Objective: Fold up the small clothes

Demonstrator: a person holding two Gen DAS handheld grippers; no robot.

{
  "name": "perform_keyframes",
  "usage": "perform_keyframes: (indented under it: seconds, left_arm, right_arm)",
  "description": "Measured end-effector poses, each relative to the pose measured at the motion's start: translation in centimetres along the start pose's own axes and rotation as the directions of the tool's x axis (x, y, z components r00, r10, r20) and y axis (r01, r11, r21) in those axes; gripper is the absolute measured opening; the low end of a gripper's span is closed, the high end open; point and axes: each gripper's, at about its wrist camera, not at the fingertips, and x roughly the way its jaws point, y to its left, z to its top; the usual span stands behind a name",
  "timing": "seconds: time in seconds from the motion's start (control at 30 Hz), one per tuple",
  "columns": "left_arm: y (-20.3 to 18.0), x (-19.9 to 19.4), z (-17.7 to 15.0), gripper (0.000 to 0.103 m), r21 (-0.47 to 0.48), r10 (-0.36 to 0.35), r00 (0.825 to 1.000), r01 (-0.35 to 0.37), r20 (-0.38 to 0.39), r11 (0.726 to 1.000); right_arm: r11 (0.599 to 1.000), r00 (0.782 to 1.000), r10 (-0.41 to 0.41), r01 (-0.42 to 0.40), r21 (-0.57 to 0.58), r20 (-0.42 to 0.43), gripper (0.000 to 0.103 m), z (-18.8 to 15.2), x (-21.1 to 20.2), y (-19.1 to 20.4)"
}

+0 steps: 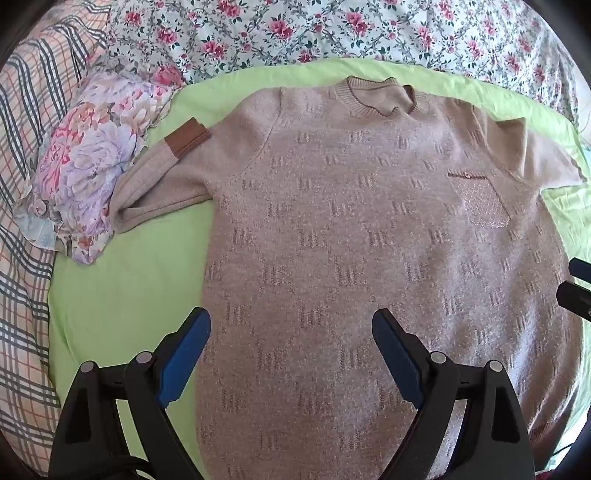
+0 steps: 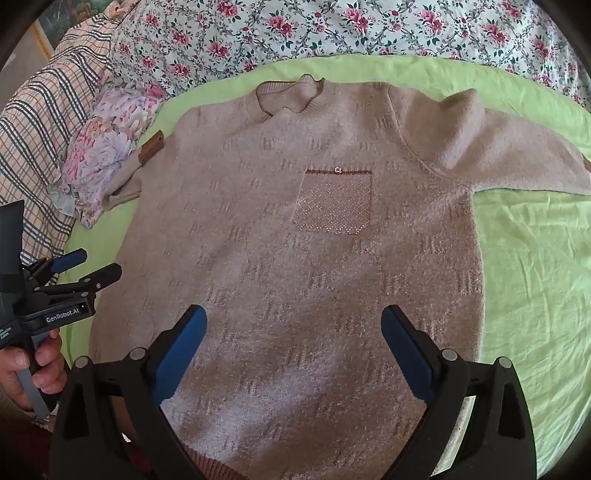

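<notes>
Right wrist view: a beige sweater (image 2: 295,258) lies flat and unfolded on the green sheet (image 2: 535,277) (sleeves still out); left gripper (image 1: 291,332) and right gripper (image 2: 293,328) hover near, jaws apart, empty

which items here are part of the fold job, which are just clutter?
In the job:
- beige sweater, flat on the green sheet
- left gripper, open
- right gripper, open

Lying about:
- bundled floral cloth
- plaid bedding
- rose-print bedding
</notes>
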Motion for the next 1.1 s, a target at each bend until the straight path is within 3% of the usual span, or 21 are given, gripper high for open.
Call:
perform_keyframes:
  seconds: [0.63,0.67,0.77,0.9,1.1]
  left_arm:
    - [-0.1,0.0,0.7,0.090,-0.001,-0.010,1.000,0.010,0.005,1.000]
    - [-0.1,0.4,0.5,0.090,0.015,0.005,1.000,-0.005,-0.031,1.000]
    - [-0.2,0.6,0.6,0.090,0.015,0.002,1.000,-0.002,-0.027,1.000]
    - [-0.5,0.8,0.7,0.090,0.032,0.010,0.997,-0.007,-0.078,0.999]
    - [-0.8,1.1,0.8,0.090,0.028,-0.002,0.997,0.004,-0.082,1.000]
  right_arm:
    - [1.000,1.000,0.010,-0.010,0.004,0.003,0.095,0.1,0.0,0.0]
    - [1.000,1.000,0.010,-0.010,0.004,0.003,0.095,0.1,0.0,0.1]
    - [1.000,1.000,0.015,-0.015,0.003,-0.001,0.095,0.2,0.1,0.1]
    - [1.000,1.000,0.022,-0.022,0.002,-0.006,0.095,0.4,0.2,0.0]
    - [0.999,0.999,0.038,-0.038,0.014,0.002,0.095,0.5,0.4,-0.8]
